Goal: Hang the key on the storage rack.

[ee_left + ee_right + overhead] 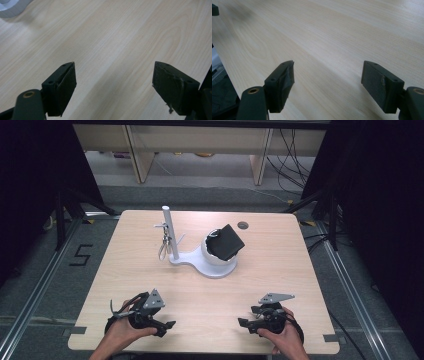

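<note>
Both grippers sit low at the near edge of the surface (150,270), likely a ready pose. Left gripper (167,326) jaws spread, nothing between; right gripper (243,322) likewise wide apart and empty. Farther off, mid-surface: white stand (212,265) cradling a tilted black pouch (227,241), keyring (163,247) hanging off its post (170,232), well apart from both.

Even overhead light, soft shadows, dark surroundings, slightly blurry.
</note>
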{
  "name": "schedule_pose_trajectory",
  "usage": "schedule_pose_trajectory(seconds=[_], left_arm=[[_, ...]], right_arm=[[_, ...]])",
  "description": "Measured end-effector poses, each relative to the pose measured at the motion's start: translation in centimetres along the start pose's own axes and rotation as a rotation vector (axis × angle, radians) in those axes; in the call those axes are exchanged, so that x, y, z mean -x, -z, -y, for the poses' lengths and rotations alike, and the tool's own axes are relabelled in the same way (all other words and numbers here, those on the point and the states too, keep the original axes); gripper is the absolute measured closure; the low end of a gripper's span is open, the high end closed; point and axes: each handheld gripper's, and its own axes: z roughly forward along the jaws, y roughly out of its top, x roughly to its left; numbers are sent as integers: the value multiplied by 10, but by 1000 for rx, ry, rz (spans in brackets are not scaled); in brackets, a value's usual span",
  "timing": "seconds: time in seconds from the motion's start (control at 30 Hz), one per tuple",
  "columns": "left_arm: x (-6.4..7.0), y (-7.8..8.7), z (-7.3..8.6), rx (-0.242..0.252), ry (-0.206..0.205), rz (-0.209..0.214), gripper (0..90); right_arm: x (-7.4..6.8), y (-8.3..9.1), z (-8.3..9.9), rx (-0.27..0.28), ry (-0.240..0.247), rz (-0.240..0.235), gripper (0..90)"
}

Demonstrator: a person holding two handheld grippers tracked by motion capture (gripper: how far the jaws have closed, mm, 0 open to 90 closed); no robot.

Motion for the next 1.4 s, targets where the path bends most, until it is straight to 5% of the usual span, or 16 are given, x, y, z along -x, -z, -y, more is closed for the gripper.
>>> schedule_pose_trajectory(seconds=[0.37, 0.73, 0.8, 1.1, 1.4], left_arm=[[7, 3, 18, -2, 5, 9, 190], [12, -1, 31, -10, -18, -21, 190], [16, -3, 34, 3, 21, -24, 190], [22, -4, 35, 7, -10, -22, 190], [22, -4, 37, 4, 14, -16, 190]], right_arm=[[-1, -2, 1, -4, -20, -22, 273], [-1, -1, 0, 9, 15, 7, 272], [-1, 0, 0, 9, 14, 6, 272], [-1, -1, 0, 7, 16, 7, 272], [-2, -2, 0, 10, 14, -11, 271]])
